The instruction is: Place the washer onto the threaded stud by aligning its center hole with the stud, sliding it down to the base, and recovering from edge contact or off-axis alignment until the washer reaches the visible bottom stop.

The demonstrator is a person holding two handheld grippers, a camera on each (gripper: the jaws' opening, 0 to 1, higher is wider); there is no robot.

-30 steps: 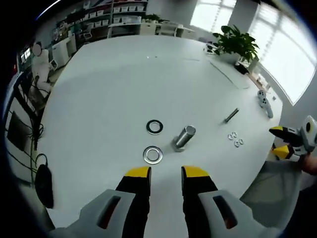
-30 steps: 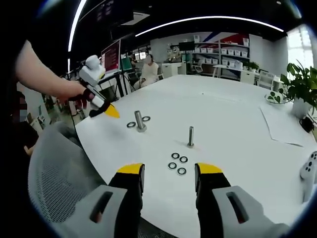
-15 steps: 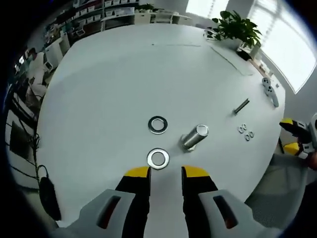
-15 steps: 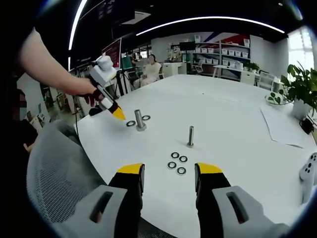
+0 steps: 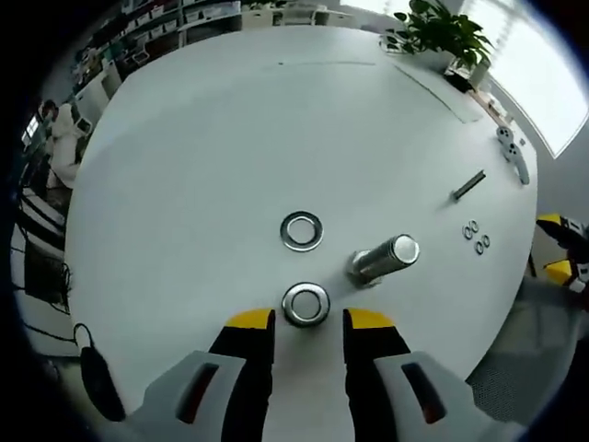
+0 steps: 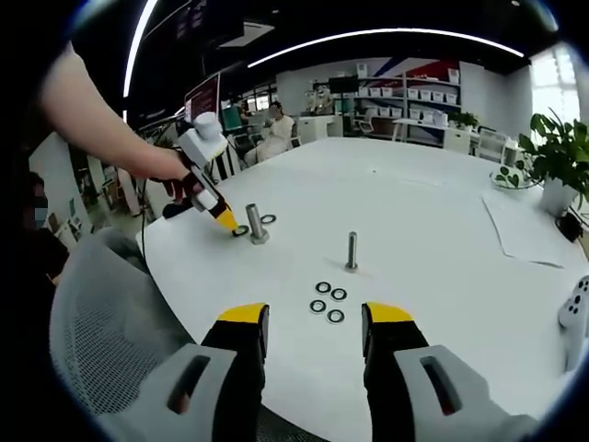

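My left gripper stood open, its yellow-tipped jaws low over the white tabletop, and the nearest washer lay flat between the tips; I could not tell whether either jaw touched it. Just beyond it lay a second washer, also flat, and to the right of the pair rose the thick stud, bare of any washer. Farther right I saw a slim bolt and a small cluster of rings, well apart from the stud. A potted plant sat at the far edge.

My right gripper hung open and empty above the tabletop edge. Ahead of it lay the four small rings, then the slim bolt standing upright. Beyond, to the left, I saw my left gripper tilted down beside the thick stud, held by my hand. A seated person was at the far end.
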